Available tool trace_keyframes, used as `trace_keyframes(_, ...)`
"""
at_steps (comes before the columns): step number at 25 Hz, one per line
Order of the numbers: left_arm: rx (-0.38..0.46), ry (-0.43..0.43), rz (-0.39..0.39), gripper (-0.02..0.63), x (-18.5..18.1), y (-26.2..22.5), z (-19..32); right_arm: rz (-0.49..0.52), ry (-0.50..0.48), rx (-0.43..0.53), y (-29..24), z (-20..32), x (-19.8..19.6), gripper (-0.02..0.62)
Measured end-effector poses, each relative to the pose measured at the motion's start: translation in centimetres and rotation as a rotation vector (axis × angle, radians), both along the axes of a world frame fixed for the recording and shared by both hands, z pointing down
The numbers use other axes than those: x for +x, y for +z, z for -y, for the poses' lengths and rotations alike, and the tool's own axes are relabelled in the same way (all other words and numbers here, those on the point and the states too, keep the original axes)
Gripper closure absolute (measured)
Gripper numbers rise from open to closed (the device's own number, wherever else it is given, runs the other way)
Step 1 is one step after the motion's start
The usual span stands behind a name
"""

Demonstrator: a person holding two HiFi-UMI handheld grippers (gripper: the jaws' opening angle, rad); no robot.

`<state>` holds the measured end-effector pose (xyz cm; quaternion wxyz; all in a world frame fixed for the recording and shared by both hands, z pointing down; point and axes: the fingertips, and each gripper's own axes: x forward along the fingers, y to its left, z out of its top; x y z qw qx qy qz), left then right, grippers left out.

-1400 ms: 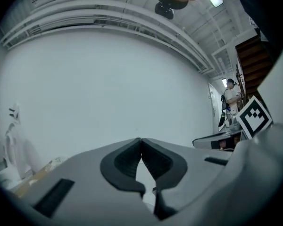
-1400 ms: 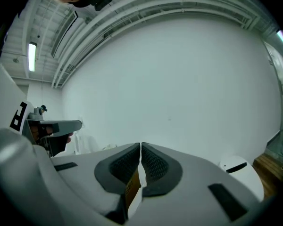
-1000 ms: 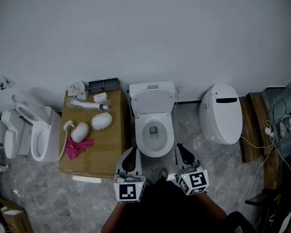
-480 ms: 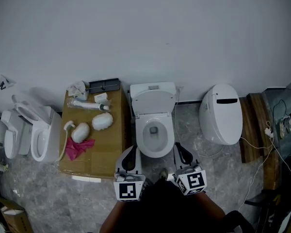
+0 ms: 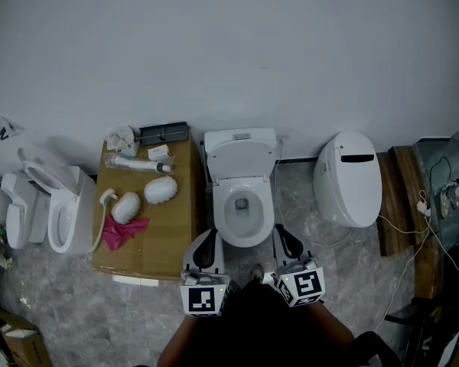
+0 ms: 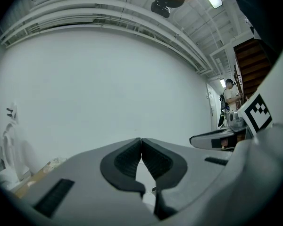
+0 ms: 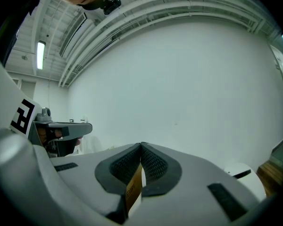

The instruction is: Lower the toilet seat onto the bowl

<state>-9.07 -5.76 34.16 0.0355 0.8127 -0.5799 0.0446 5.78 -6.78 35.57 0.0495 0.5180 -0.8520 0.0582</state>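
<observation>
The white toilet point(image 5: 243, 212) stands against the wall at the middle of the head view. Its bowl is open, and a lid point(image 5: 242, 159) leans upright against the tank. I cannot tell whether the seat ring lies on the bowl. My left gripper point(image 5: 209, 235) hangs just off the bowl's front left, and my right gripper point(image 5: 280, 229) just off its front right; neither touches the toilet. The left gripper point(image 6: 141, 140) is shut with its pads meeting on nothing. The right gripper point(image 7: 141, 146) is likewise shut and holds nothing. Both point at the bare white wall.
A brown box top point(image 5: 168, 235) left of the toilet carries white parts, a pink cloth point(image 5: 122, 232) and a black tray point(image 5: 164, 134). Another open toilet point(image 5: 57, 216) stands far left. A closed white toilet point(image 5: 348, 178) sits to the right, with wooden boards point(image 5: 394, 205) and cables beyond.
</observation>
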Motion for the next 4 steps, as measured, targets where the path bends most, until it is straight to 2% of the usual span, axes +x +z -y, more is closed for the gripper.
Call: trace_keyframes(4, 0.024, -0.001, 0.002, 0.595, 0.16, -0.10, 0.07, -0.001, -0.007, -0.001, 0.09, -0.05, 0.20, 0.569)
